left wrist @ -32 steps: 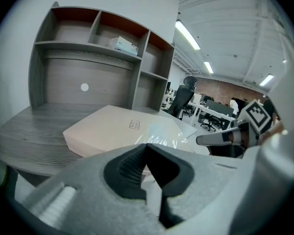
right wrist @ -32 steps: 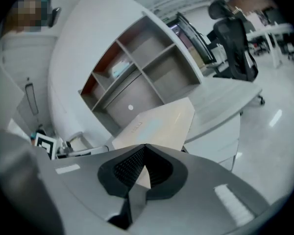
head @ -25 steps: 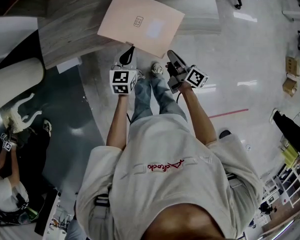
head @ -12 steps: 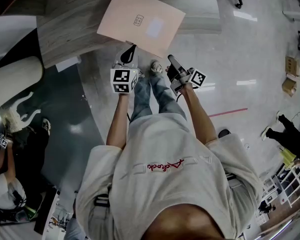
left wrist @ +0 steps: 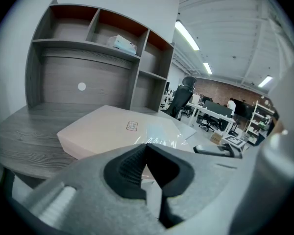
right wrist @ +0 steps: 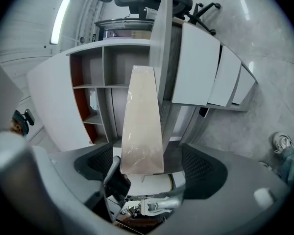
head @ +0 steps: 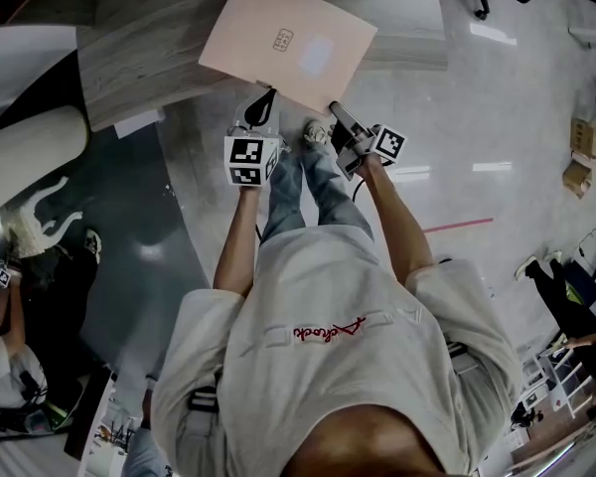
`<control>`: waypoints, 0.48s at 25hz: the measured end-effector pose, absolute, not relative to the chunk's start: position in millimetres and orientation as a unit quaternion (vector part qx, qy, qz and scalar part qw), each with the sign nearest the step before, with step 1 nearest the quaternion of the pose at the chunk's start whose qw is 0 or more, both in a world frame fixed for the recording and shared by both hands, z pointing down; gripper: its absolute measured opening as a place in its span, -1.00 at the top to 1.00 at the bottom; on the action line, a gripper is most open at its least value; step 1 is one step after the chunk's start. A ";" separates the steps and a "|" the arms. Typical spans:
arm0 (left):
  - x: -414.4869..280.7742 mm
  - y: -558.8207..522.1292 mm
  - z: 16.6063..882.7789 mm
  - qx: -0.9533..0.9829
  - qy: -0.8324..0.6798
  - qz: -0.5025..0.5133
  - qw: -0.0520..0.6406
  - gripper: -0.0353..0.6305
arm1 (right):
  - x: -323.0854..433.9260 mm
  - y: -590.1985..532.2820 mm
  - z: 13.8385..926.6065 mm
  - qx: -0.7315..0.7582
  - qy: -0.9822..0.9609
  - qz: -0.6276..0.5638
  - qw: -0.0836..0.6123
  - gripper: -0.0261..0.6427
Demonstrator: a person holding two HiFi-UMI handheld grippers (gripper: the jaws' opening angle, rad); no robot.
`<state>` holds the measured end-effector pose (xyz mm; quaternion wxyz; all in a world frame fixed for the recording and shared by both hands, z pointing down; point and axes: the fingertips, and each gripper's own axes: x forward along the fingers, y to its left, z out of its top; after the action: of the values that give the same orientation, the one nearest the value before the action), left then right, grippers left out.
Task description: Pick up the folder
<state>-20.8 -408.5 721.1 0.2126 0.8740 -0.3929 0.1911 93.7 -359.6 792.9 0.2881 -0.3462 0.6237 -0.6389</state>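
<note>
since a second ago the right gripper [head: 335,114] has been rolled and brought down to the near corner of the folder [head: 286,43]. its jaws, then together, are now spread wide and are opening, and in the right gripper view the folder's edge is seen between them with neither pad pressing on it. the left gripper [head: 264,103] is held just short of the folder's near edge, its jaws closed together on nothing. the folder is laid flat on the grey desk [head: 139,63], its near corner overhanging the desk's edge, and open shelves [left wrist: 88,58] are seen beyond. if too little of the corner is caught, the folder could be slipped out or swung askew; a bump from a pad could push it back. the left gripper and the folder are placed as they were earlier.
</note>
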 end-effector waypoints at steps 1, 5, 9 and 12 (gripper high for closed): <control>-21.3 -408.5 721.3 0.874 -0.393 0.192 0.213 0.89 | 90.3 -363.0 793.5 -0.340 0.626 -0.641 0.288 -0.37; -22.9 -409.0 722.1 0.873 -0.396 0.190 0.214 0.89 | 78.6 -380.1 793.4 -0.321 0.641 -0.639 0.280 -0.38; -23.0 -406.8 722.4 0.874 -0.392 0.192 0.213 0.89 | 70.0 -399.1 792.2 -0.311 0.649 -0.638 0.275 -0.38; -23.8 -406.2 722.0 0.874 -0.391 0.192 0.213 0.89 | 63.6 -410.3 787.9 -0.297 0.652 -0.639 0.280 -0.36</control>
<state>-23.8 -406.2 722.0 0.2128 0.8744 -0.3914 0.1923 63.6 -410.3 787.9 0.2795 -0.2966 0.6523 -0.6390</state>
